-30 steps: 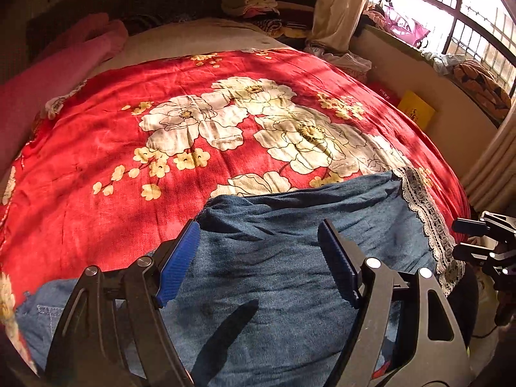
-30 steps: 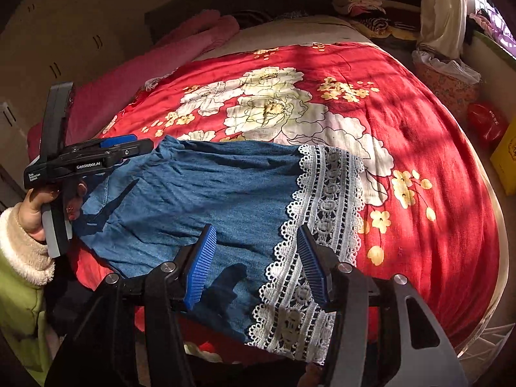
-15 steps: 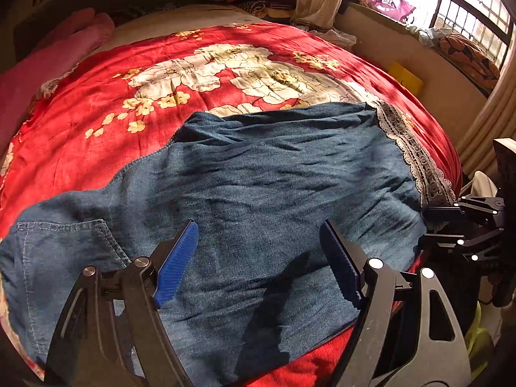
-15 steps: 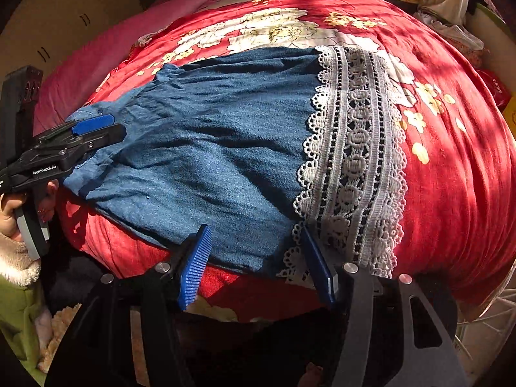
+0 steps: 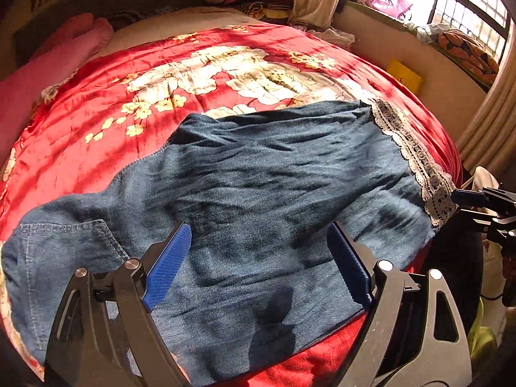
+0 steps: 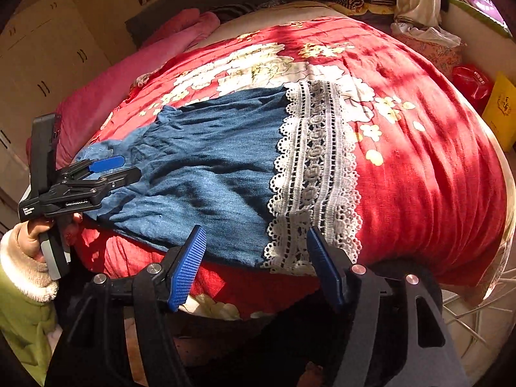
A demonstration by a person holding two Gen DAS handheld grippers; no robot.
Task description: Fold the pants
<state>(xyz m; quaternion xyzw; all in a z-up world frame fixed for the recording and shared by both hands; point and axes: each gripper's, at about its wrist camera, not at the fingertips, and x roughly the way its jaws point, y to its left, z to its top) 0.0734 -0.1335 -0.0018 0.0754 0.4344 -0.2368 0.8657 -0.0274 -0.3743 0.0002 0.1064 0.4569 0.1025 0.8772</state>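
- The denim pants (image 6: 209,161) lie spread across the near part of the red floral bedspread (image 6: 419,161), lace-trimmed cuffs (image 6: 314,177) at 3 o'clock in the right wrist view.
- Step in hand looks like the approach before a fold.
- The left gripper (image 5: 258,251) hovers over the waist end, jaws widening, nothing between the pads.
- The right gripper (image 6: 256,251) hangs at the bed edge by the lace, jaws widening, empty.
- Next, each probably needs to pinch an edge.
- White lettering on the left gripper's body is too blurred to read.
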